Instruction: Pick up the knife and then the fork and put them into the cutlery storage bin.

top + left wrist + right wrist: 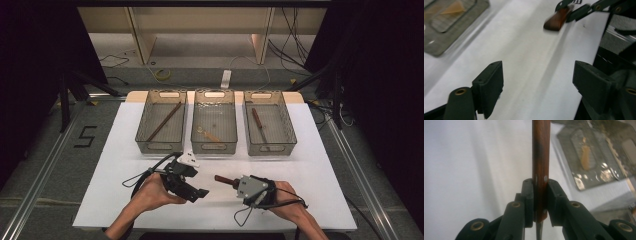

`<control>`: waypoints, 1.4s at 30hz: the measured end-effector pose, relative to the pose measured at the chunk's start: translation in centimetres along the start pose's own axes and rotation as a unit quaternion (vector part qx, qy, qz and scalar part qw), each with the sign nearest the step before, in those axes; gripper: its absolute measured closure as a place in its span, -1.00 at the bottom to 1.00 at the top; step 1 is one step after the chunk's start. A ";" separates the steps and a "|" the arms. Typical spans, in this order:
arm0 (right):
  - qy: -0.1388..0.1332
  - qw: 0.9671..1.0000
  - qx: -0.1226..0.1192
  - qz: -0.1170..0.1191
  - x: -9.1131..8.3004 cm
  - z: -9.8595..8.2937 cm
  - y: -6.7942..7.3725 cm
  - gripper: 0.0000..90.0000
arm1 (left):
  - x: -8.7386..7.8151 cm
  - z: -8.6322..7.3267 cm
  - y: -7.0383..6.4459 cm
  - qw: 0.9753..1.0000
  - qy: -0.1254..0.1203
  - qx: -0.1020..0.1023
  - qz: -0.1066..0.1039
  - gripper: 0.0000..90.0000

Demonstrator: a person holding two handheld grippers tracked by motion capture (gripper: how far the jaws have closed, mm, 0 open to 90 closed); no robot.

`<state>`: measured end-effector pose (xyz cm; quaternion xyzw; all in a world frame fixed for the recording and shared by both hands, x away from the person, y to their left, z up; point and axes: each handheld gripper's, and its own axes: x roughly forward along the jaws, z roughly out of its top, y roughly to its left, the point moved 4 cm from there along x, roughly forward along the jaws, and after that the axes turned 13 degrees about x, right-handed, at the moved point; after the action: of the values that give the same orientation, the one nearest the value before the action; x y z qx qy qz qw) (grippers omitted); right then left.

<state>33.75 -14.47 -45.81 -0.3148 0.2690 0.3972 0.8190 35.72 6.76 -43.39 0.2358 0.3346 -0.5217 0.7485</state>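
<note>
- The right gripper [233,183], near the table's [115,150] front edge, is clamped on a wooden-handled knife [540,152].
- The handle juts forward from between its jaws, toward the left gripper [202,192].
- The left gripper's jaws stand wide apart, holding nothing.

A white table [110,165] carries the things. Three grey mesh baskets [161,127] stand side by side along its far edge.

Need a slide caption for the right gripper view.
Right gripper clamps a wooden-handled knife above the white table.
</note>
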 end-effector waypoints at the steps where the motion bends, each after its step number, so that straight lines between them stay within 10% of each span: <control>1: -0.001 1.000 0.008 -0.002 -0.1 0.0 -0.5 0.73 | -0.1 -0.2 0.2 1.000 -0.009 -0.006 0.005 -0.49; 10: -0.005 0.993 0.120 -0.010 -0.7 0.2 -4.8 0.72 | -1.6 -2.2 1.9 0.994 -0.083 -0.046 0.059 -0.51; 19: -0.021 0.974 0.224 -0.015 -1.3 0.5 -9.4 0.72 | -2.9 -3.7 2.5 0.989 -0.105 -0.059 0.086 -0.55; 42: -0.029 0.947 0.314 -0.060 -0.2 3.0 -18.8 0.72 | -3.6 -5.2 2.2 0.986 -0.115 -0.066 0.104 -0.63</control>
<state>49.61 -21.52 -38.05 -0.0459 0.3366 0.2514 0.9063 35.62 13.36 -44.15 0.1576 0.2535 -0.4413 0.8463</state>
